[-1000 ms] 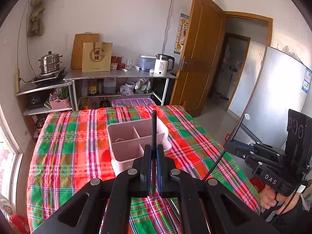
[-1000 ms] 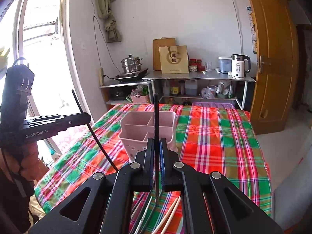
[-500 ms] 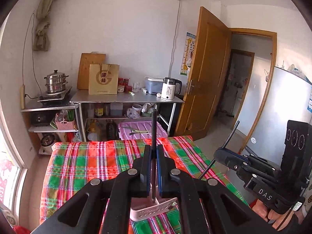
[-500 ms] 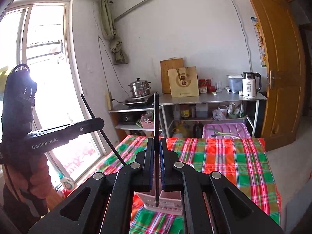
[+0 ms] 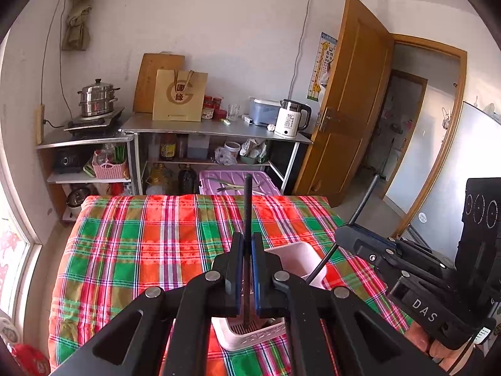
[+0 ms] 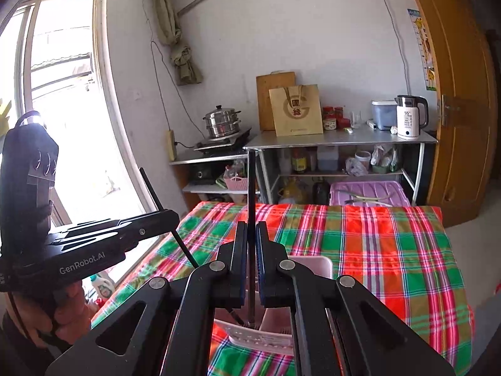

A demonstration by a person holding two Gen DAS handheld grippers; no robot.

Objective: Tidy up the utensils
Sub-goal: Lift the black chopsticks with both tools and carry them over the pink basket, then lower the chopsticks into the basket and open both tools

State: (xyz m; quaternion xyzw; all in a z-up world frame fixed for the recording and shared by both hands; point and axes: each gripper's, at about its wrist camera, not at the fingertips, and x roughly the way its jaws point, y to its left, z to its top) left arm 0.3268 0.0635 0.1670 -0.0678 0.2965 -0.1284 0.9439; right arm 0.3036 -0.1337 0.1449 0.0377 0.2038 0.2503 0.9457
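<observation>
My left gripper [image 5: 246, 244] is shut on a black chopstick [image 5: 248, 206] held upright, its lower end down in the pink compartment holder [image 5: 297, 260] on the plaid table. My right gripper [image 6: 251, 235] is shut on a second black chopstick [image 6: 251, 188], also upright, with its tip inside the same holder [image 6: 313, 266]. Each gripper shows in the other's view: the right one [image 5: 353, 235] with its chopstick [image 5: 364, 200] slanting into the holder, the left one [image 6: 169, 216] likewise at the left.
The table has a red and green plaid cloth [image 5: 150, 250]. Behind it stand metal shelves [image 5: 213, 131] with a kettle [image 5: 291, 119], a steamer pot [image 5: 97, 97], a paper bag and jars. A purple bin [image 5: 238, 185] sits below. A wooden door [image 5: 353, 100] stands open at right.
Both grippers tipped up and rose above the holder, then came back down. Both chopstick tips now sit inside the pink holder.
</observation>
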